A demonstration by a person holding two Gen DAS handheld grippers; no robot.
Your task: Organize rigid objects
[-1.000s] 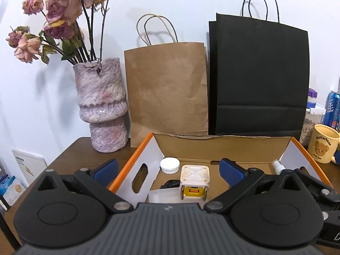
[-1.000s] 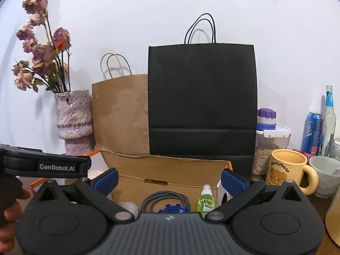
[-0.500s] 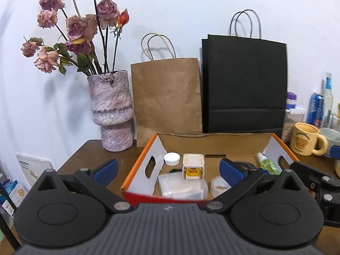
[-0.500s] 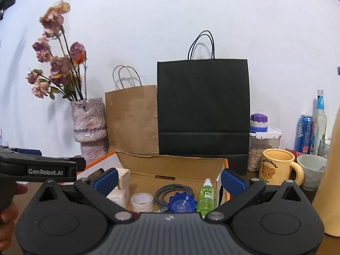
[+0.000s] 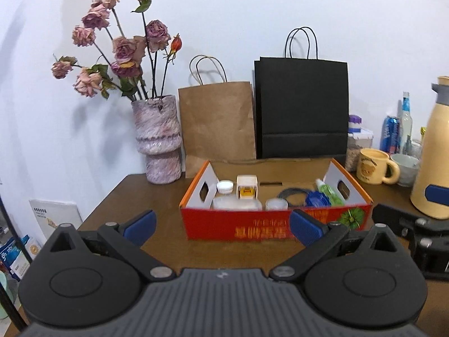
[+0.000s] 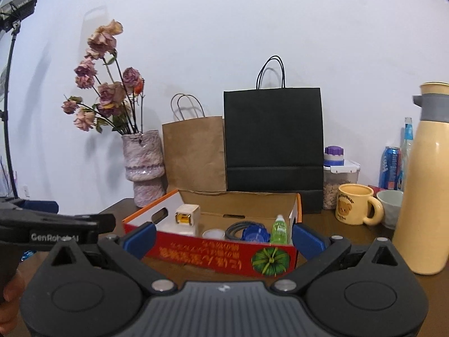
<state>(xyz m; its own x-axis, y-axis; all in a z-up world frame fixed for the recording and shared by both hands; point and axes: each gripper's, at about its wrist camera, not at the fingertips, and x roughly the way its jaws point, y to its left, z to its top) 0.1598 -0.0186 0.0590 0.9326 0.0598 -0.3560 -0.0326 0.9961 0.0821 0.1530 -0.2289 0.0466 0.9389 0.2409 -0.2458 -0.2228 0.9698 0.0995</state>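
Observation:
A red cardboard box [image 5: 252,229] with orange rims stands on the brown table; it also shows in the right wrist view [image 6: 213,254]. Inside lie a white-and-yellow cube [image 5: 247,186], a white-capped clear bottle [image 5: 227,196], a tape roll [image 5: 276,204], a coiled cable [image 5: 291,193], a blue lid [image 5: 318,199] and a green spray bottle [image 5: 327,192]. My left gripper [image 5: 223,224] is open and empty, in front of the box. My right gripper [image 6: 223,237] is open and empty, in front of the box too.
A vase of dried roses [image 5: 160,137], a brown paper bag [image 5: 217,123] and a black paper bag [image 5: 301,109] stand behind the box. At the right are a yellow bear mug [image 5: 374,165], a bowl [image 6: 390,207], a cream thermos [image 6: 423,185], a can and a jar.
Both grippers have pulled back from the box and away from it. The box's red front now shows in full. Both stay open and empty.

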